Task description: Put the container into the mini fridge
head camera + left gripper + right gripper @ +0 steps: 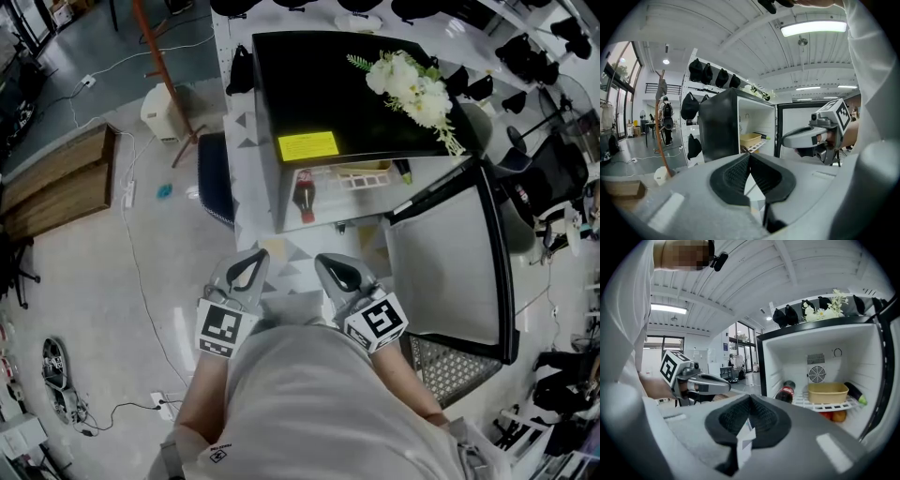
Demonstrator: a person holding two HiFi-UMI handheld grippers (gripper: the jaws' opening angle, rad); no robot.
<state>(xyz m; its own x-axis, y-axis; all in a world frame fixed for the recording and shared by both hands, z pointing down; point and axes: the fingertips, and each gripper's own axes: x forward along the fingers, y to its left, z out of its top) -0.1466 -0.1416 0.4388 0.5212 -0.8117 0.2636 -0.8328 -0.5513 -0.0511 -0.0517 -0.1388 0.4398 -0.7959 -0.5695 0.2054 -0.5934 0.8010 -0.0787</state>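
Note:
The black mini fridge (319,94) stands with its door (450,272) swung open to the right. On its white wire shelf sits the tan container (828,392), also visible as the container (751,139) in the left gripper view. A cola bottle (786,391) lies to the container's left. My left gripper (248,272) and right gripper (339,274) are held side by side near my chest, short of the fridge. Both are shut with nothing between their jaws. The left gripper's pads (740,171) meet, and so do the right gripper's pads (740,413).
White flowers (412,89) and a yellow sticker (307,145) are on the fridge top. A dark vegetable (855,392) lies beside the container, with orange fruit (834,416) below the shelf. A wooden bench (56,183), a white jug (161,111) and cables are on the floor at left. A person (667,124) stands far off.

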